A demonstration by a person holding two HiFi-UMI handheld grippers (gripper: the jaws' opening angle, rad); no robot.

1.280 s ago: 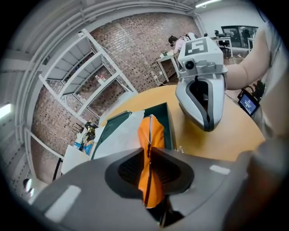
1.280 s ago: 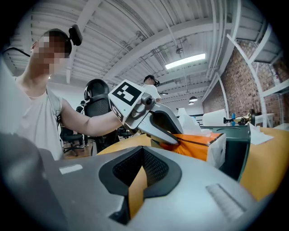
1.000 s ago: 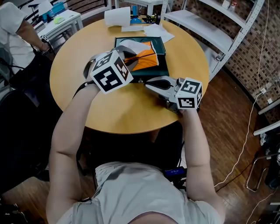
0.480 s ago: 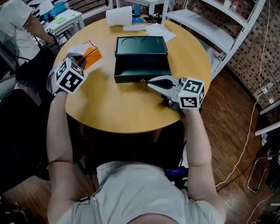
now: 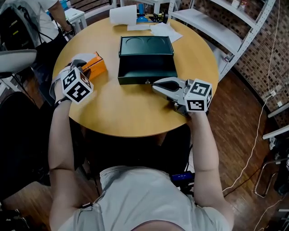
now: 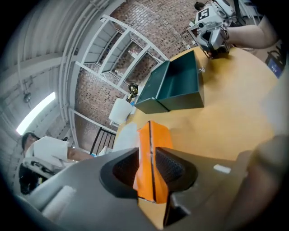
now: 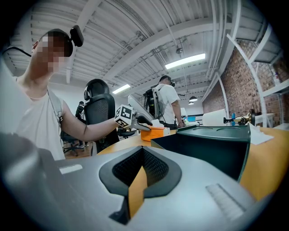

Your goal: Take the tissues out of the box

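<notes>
The dark green box [image 5: 145, 76] stands open in the middle of the round table [image 5: 131, 113], and no tissues show inside it. An orange tissue pack [image 5: 95, 66] lies on the table to its left. My left gripper [image 5: 85, 68] is around that pack [image 6: 153, 135]; its jaws are opening and the pack stands between the pads. My right gripper [image 5: 156, 84] rests shut on nothing at the box's front right corner, the box wall [image 7: 212, 144] just beside it.
A white paper roll [image 5: 122, 16] and loose papers [image 5: 162, 31] lie at the table's far edge. A white shelf rack [image 5: 212, 22] stands to the right. A person [image 5: 54, 13] and a desk are beyond the table at the far left.
My left gripper carried the orange pack from over the box to the table's left side and set it down. The box now shows no tissues. The right gripper stayed put.
</notes>
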